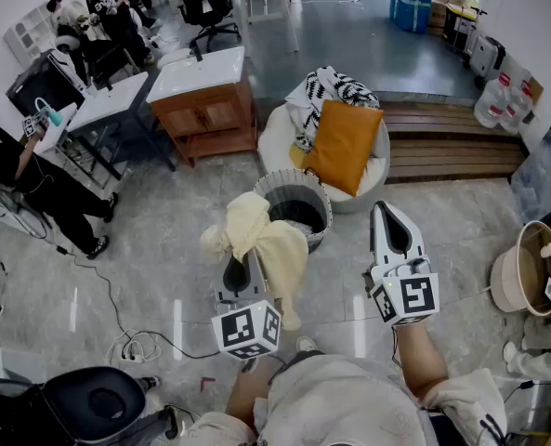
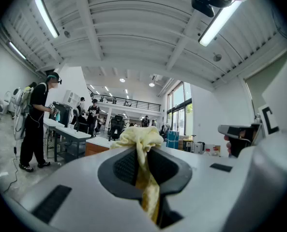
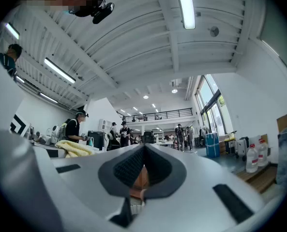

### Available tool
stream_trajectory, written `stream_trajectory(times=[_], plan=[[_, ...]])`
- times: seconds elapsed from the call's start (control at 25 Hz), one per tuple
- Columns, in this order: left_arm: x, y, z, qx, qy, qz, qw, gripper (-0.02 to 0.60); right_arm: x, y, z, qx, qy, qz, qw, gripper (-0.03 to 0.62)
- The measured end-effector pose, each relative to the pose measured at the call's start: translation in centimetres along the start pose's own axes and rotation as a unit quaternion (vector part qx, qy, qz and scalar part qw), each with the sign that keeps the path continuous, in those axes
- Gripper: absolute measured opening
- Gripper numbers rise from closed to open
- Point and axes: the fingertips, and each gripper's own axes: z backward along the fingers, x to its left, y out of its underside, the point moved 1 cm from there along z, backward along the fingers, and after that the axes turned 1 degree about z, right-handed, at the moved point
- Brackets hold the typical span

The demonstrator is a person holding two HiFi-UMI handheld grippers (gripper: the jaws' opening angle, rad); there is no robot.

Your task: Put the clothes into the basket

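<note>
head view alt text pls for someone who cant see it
From above: the left gripper is shut on a pale yellow cloth at the near rim of a grey floor basket. The right gripper, jaws together and empty, is alongside; an orange cushion lies beyond.

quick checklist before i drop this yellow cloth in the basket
1. Grip on cloth: ok. The left gripper is clamped on the yellow cloth, which bunches above the jaws and hangs below.
2. Cloth over the opening: not ok. It hangs at the near left rim of the basket, mostly in front of it.
3. Basket upright: ok. The opening faces up.
4. Room inside the basket: cannot tell. The inside is dark.
5. Right gripper out of the way: ok. The right gripper is empty, jaws shut, off to the basket's right.
6. Next garment in sight: ok. A black-and-white garment lies beyond the basket.
</note>
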Motion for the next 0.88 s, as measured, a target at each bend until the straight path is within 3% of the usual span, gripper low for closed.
stream_trajectory(times=[0.44, 0.64, 0.88], plan=[[-5.6, 0.9, 8.3, -0.003, -0.031, -0.012, 0.9994, 0.038, -2.2, -1.0, 11.3, 0.001, 0.0, -0.012, 1.0, -0.012], [-7.7, 0.9, 11.3, 0.0, -0.033, -0.006, 0.9994, 0.038, -2.3, -0.5, 13.7, 0.009, -0.015, -0.039, 0.999, -0.012], [-9.6, 0.5, 13.6, -0.01, -0.038, -0.015, 0.9991, 0.038, -2.7, -0.5, 15.8, 0.016, -0.026, -0.034, 0.999, -0.012]])
